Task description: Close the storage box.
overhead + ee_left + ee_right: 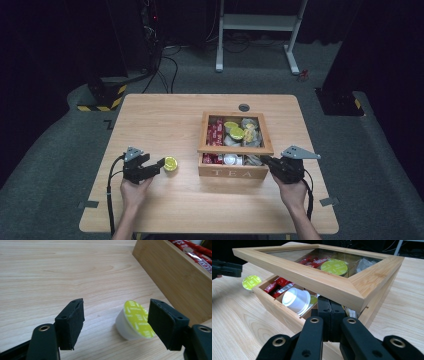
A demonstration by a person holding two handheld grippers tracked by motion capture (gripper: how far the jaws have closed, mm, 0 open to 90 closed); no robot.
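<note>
Low in the left half of the high view, the left gripper [159, 164] sits on the table [165, 115] with its jaws apart around a small white capsule with a yellow-green foil top [170, 163]. In the left gripper view the capsule [135, 320] lies tilted on its side on the wood, close against the right-hand jaw, and I cannot tell whether that pad touches it; the other jaw stands clear. At lower centre right, the right gripper [265, 161] has its jaws pressed together and wedged under the glass-paned lid [317, 277] of the wooden tea box [233, 172], propping it ajar over red sachets [278, 287] and more capsules. To my eye the capsule has just been lifted out or is about to go in. Either way, the lid must stay propped.
</note>
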